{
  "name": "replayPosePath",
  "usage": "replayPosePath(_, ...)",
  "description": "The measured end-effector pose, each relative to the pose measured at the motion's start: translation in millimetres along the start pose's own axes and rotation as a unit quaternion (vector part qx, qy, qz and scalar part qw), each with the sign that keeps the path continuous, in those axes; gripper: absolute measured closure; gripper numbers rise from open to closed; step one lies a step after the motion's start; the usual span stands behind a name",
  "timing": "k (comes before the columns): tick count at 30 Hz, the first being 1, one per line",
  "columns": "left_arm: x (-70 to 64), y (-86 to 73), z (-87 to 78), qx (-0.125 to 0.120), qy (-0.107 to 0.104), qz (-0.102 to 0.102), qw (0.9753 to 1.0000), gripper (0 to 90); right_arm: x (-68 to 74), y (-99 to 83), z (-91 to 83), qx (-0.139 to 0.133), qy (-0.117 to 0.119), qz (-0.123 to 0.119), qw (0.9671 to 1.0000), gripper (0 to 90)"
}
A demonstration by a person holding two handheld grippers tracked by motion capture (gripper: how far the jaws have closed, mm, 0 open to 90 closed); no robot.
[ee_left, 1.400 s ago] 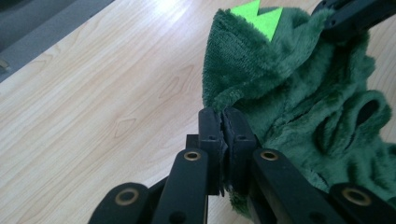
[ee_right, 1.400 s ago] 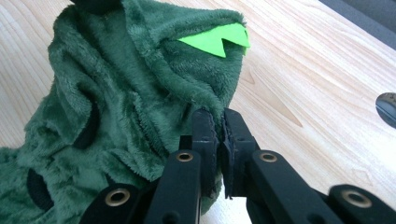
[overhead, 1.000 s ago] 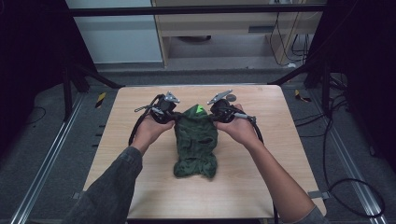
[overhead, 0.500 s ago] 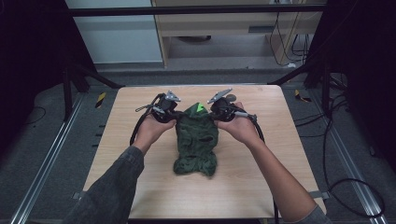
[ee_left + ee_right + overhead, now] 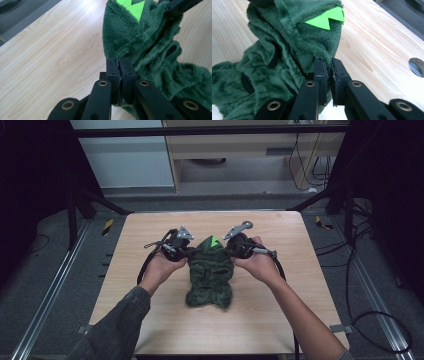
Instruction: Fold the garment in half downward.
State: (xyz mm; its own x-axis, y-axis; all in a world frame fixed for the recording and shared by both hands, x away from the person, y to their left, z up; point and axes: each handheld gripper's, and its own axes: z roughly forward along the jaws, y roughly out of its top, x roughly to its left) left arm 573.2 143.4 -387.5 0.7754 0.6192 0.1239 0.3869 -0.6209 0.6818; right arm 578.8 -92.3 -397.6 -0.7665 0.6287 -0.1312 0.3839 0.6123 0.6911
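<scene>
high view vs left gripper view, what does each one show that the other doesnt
The high view alone takes in the person's two hands, the left gripper and the right gripper at either side of the green plush garment, the whole wooden table and the floor around it. The left gripper view alone gives the close detail: its two black jaws pressed together on a fold at the garment's edge, and the fleecy pile. Both share the garment, its bright green zigzag patch and the tabletop.

Left gripper (image 5: 186, 251) and right gripper (image 5: 231, 248): jaws clamped together, facing inward; both forearms extended forward, converging.
</scene>
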Motion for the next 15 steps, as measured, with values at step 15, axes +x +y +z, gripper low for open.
replayPosePath(15, -11.7, -18.0, -1.0, -0.005, -0.011, 0.001, 0.9999, 87.0, 14.5, -15.7, -1.6, -0.008, 0.014, -0.002, 0.9999, 84.0)
